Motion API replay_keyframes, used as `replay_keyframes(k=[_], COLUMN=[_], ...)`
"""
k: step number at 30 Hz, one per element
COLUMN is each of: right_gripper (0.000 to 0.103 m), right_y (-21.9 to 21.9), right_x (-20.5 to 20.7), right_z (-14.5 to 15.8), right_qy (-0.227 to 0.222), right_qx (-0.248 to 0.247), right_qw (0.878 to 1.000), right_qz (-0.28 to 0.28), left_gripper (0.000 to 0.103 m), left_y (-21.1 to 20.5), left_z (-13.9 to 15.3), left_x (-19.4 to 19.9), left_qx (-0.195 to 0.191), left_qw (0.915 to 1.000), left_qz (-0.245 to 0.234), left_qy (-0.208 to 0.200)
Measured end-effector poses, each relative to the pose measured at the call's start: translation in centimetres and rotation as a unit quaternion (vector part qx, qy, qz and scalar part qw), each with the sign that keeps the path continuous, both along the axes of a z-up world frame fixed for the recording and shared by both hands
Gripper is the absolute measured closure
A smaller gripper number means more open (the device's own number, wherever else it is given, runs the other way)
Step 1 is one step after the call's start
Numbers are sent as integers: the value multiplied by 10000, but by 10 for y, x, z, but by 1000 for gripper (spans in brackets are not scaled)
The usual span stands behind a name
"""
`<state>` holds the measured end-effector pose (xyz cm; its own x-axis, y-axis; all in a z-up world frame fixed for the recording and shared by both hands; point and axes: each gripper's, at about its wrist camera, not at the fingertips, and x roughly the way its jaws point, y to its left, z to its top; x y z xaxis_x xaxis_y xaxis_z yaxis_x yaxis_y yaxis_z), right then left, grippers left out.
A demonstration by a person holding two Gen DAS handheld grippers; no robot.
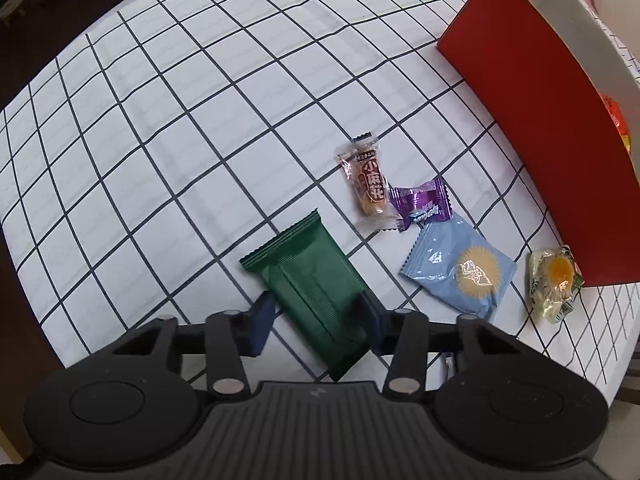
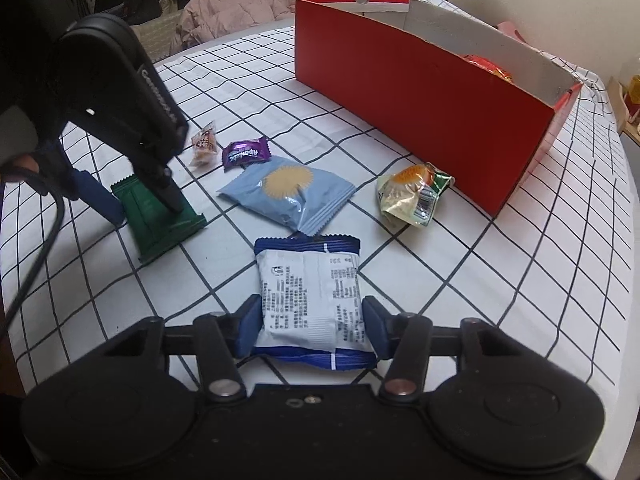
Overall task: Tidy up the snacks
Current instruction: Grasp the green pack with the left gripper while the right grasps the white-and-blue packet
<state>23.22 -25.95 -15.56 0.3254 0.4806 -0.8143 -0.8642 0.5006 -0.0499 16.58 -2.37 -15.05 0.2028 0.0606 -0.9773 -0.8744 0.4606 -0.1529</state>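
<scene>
My left gripper (image 1: 316, 324) is open, its jaws on either side of a dark green packet (image 1: 308, 280) that lies on the checked tablecloth; the packet also shows in the right wrist view (image 2: 160, 216), with the left gripper (image 2: 132, 200) over it. My right gripper (image 2: 310, 332) is open, its blue pads beside a white-and-blue packet (image 2: 310, 300) lying flat. A light blue packet (image 1: 460, 268) (image 2: 288, 192), a purple candy (image 1: 424, 206) (image 2: 245, 154), a brown twist snack (image 1: 368, 184) (image 2: 204, 144) and a crumpled yellow-green wrapper (image 1: 554, 280) (image 2: 412, 192) lie loose.
A long red box (image 1: 532, 120) (image 2: 420, 100) with a white inside stands at the right and holds an orange snack (image 2: 488, 66). The tablecloth (image 1: 180, 140) ends at a round table edge. A pink padded chair (image 2: 236, 8) stands behind the table.
</scene>
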Motion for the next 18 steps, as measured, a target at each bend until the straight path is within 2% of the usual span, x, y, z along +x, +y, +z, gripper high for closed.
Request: replay_keyframes(k=[4,6,9,12,14,15,17,18], right_gripper=[52,52,52,52,52,52,52,52], right_y=[-5,-8,-10,-12,-14,-15,-17,-19], right_x=[-3,-3,-4,-7,-8,-8,-8,-8], right_z=[2,2,3,7,9,9,10,10], right_qy=[109,168,299,299,312,310,315,324], right_qx=[49,83,150,211,268,282,298,307], right_qw=[9997,9992,9983,9978,9972,9969,9962,9957], right_qz=[-214,-352,-479,-553,-629,-668,-759,-806], left_gripper=[76,78,78,78,78,77,70,56], left_y=[6,9,14,17,20,20,20,18], left_z=[2,3,2,5,5,4,3,3], left_x=[-8,-11,-18,-21,-21,-21,-18,-17], left_qx=[-82,-89,-354,-302,-398,-458,-526,-517], left_qw=[9999,9999,9991,9992,9986,9983,9979,9981], left_qz=[-7,-37,34,64,100,106,84,104], left_qy=[-100,-135,-231,-267,-326,-353,-364,-331])
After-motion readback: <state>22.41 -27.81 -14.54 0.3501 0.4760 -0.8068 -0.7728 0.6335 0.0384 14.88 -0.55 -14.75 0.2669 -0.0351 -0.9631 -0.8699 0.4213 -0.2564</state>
